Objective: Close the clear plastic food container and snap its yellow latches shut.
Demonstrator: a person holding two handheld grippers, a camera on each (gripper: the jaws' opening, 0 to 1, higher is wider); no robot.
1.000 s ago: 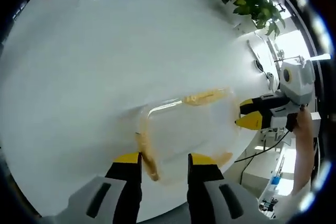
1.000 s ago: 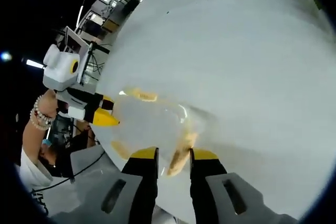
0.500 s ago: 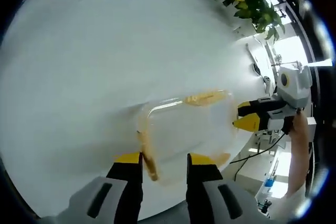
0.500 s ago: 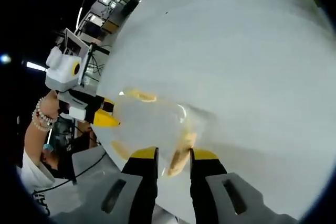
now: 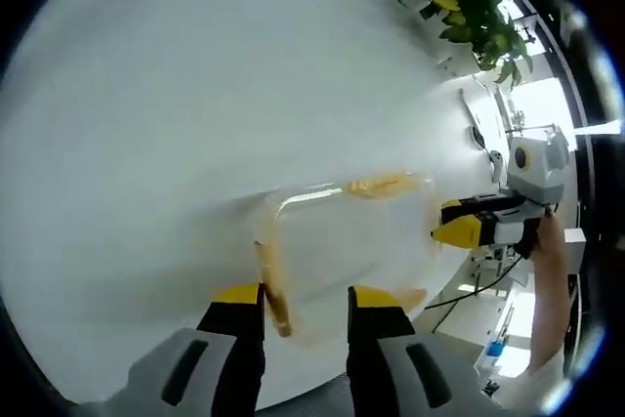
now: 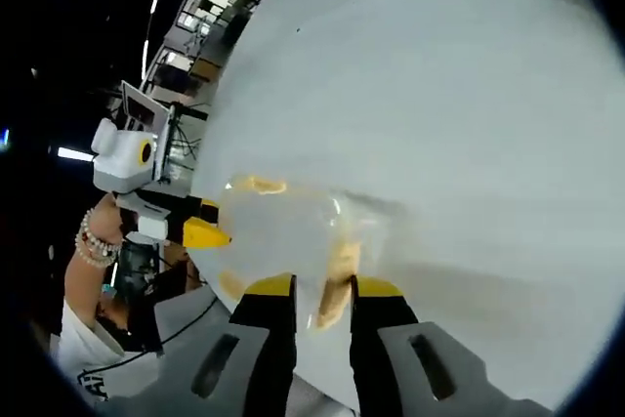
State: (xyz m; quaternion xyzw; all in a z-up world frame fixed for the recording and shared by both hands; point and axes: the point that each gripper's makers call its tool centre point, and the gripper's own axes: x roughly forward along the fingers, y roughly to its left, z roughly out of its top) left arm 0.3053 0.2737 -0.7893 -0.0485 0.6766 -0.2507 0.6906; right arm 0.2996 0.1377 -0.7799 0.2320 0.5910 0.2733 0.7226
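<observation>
Claws, two: left claw (image 5: 304, 294) and right claw (image 6: 323, 285) gape apart around one clear container (image 5: 352, 241), three yellow latches visible.

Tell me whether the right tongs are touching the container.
Touching. The left gripper view shows the right tongs with a yellow tip pressed against the edge of the container.

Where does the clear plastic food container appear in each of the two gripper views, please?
Left gripper view: the clear plastic food container lies low of centre on the white table, just above the left gripper.
Right gripper view: the container sits lower left of centre, above the right gripper.
Shared landmark: the yellow latch on the container's long side.
</observation>
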